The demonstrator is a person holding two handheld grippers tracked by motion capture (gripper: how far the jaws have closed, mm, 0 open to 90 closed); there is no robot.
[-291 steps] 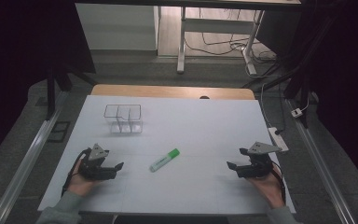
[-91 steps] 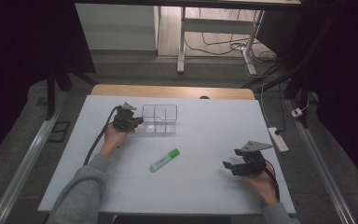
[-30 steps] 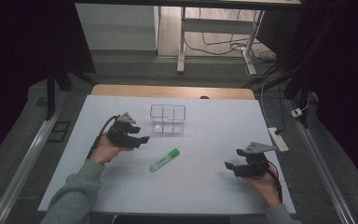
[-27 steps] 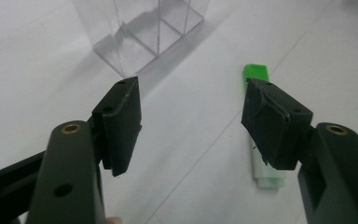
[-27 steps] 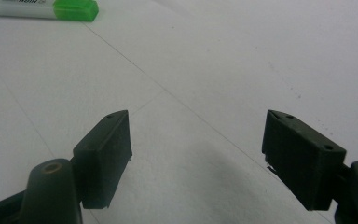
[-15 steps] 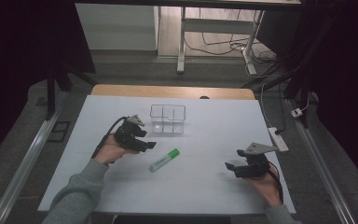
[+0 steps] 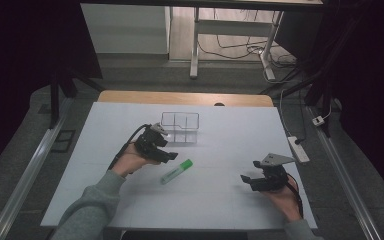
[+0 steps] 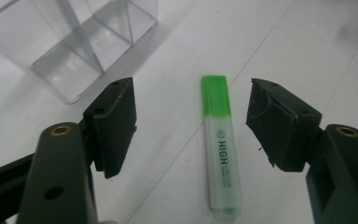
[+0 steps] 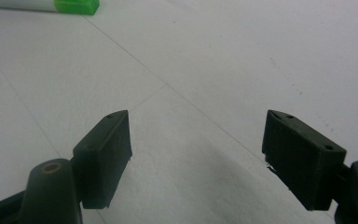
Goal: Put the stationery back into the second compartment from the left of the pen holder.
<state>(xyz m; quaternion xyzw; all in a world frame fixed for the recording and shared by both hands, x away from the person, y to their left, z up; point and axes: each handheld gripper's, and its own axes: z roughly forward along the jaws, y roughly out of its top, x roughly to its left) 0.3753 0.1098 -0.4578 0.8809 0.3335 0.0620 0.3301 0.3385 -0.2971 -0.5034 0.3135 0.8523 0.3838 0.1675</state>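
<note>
One green highlighter [image 8: 221, 149] reads "HIGH" between spread left gripper [image 8: 191, 123] fingers [image 8: 114, 126].

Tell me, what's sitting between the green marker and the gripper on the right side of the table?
Nothing: in the high view, bare white table stretches between the highlighter and the right gripper.

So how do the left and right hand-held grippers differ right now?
The left hand-held gripper sits by the clear box, its open jaws straddling the green highlighter without touching it. The right hand-held gripper sits near the table's right front, with bare table between its jaws and the highlighter far off. Both are open and hold nothing.
</note>
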